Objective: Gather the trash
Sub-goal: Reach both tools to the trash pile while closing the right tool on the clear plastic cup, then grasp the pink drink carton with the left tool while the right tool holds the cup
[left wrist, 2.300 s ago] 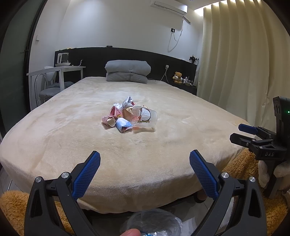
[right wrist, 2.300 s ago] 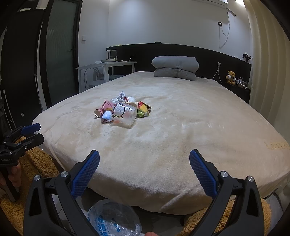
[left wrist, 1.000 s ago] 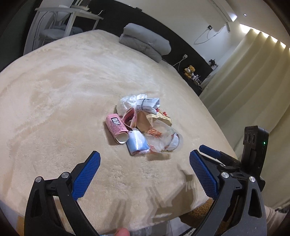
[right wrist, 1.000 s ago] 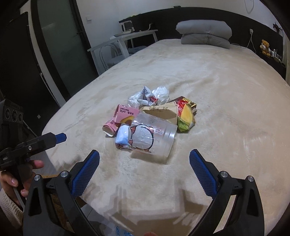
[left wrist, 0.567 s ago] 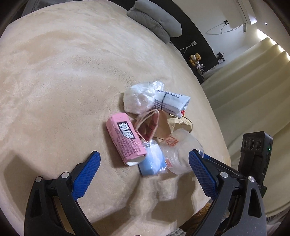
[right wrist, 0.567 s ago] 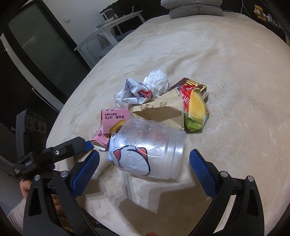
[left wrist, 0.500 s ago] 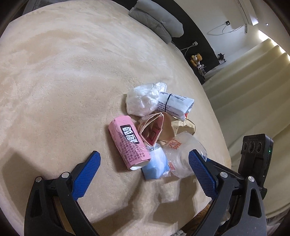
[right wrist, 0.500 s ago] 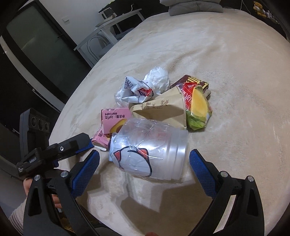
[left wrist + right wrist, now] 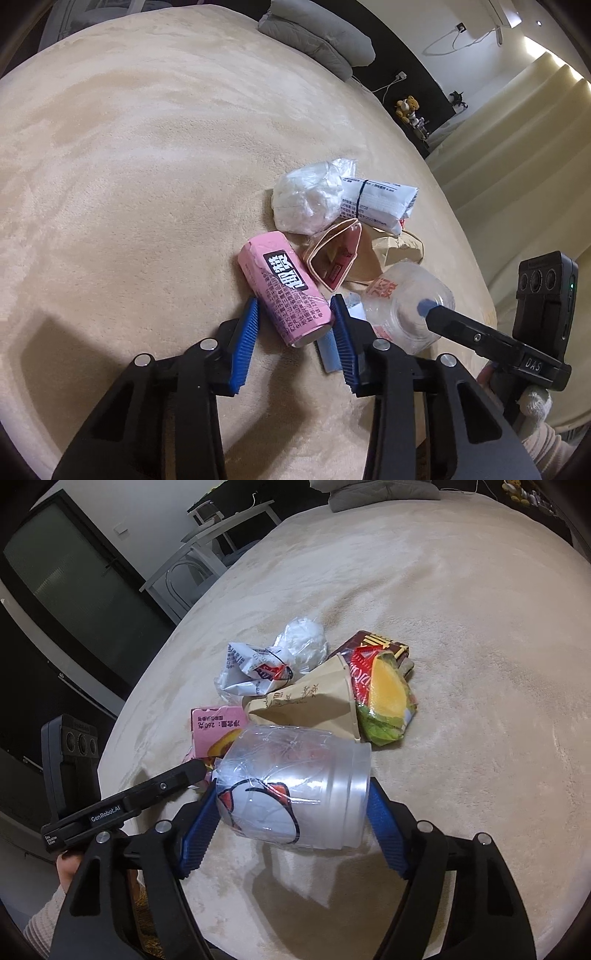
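A trash pile lies on the beige bed cover (image 9: 129, 147). In the left wrist view my left gripper (image 9: 294, 301) is closing, and its blue pads touch both sides of the pink carton (image 9: 284, 291). In the right wrist view my right gripper (image 9: 291, 788) is closing too, its pads against both ends of the clear plastic cup (image 9: 295, 794), which lies on its side. The cup (image 9: 402, 306) also shows right of the carton. Behind lie a brown paper bag (image 9: 306, 705), a red and yellow snack packet (image 9: 384, 698), a white wrapper (image 9: 251, 668) and a crumpled white bag (image 9: 306, 199).
Grey pillows (image 9: 317, 40) lie at the head of the bed by a dark headboard. Cream curtains (image 9: 517, 147) hang on the right. A white table (image 9: 218, 528) and a dark glass door (image 9: 74, 590) stand left of the bed. A sleeved hand (image 9: 66, 871) holds the left gripper.
Both grippers came down to the pile. The left jaws narrowed from wide apart onto the pink carton, and the right jaws narrowed onto the clear cup.
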Demonstrator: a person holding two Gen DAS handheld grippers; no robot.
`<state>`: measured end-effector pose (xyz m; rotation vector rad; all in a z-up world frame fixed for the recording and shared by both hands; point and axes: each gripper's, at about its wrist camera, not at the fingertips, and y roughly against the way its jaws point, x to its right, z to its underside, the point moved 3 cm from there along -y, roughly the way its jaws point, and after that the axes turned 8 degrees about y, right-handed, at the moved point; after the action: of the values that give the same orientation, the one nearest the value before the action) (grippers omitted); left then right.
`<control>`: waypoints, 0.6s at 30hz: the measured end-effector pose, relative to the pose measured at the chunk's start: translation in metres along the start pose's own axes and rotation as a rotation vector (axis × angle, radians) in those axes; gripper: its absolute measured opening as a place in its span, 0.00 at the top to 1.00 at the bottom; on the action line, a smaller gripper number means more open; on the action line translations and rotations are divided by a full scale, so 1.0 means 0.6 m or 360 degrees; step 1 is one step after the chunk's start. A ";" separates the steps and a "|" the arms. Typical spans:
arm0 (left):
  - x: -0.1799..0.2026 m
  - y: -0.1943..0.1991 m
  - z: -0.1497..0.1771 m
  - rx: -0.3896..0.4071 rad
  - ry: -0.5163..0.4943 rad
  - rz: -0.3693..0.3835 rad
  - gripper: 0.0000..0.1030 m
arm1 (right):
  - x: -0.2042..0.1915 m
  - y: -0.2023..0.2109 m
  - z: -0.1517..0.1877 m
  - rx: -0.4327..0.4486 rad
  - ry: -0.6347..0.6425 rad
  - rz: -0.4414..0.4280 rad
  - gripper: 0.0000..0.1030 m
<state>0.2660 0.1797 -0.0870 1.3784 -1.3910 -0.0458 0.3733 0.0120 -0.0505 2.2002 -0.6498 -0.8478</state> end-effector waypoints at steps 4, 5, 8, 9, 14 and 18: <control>0.001 0.008 0.002 0.0010 -0.0021 0.0004 0.66 | 0.008 0.018 0.001 0.0051 -0.0005 0.0032 0.28; 0.003 0.011 0.003 0.0016 -0.0028 0.0011 0.67 | 0.011 0.022 0.000 0.0065 -0.0006 0.0033 0.28; 0.008 0.021 0.007 0.0040 -0.0058 -0.0006 0.69 | 0.017 0.036 0.000 0.0105 -0.0007 0.0053 0.28; 0.009 0.026 0.007 0.0052 -0.0061 -0.0009 0.70 | 0.019 0.040 0.002 0.0112 -0.0012 0.0050 0.28; 0.010 0.053 0.013 0.0116 -0.0070 -0.0024 0.71 | 0.016 0.065 0.018 0.0160 0.0008 0.0054 0.28; 0.015 0.076 0.024 0.0164 -0.0049 -0.0001 0.72 | 0.013 0.095 0.034 0.0217 0.0026 0.0033 0.28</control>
<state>0.2286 0.1785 -0.0563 1.4685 -1.4354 0.0042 0.3523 -0.0381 -0.0224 2.3155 -0.7403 -0.7946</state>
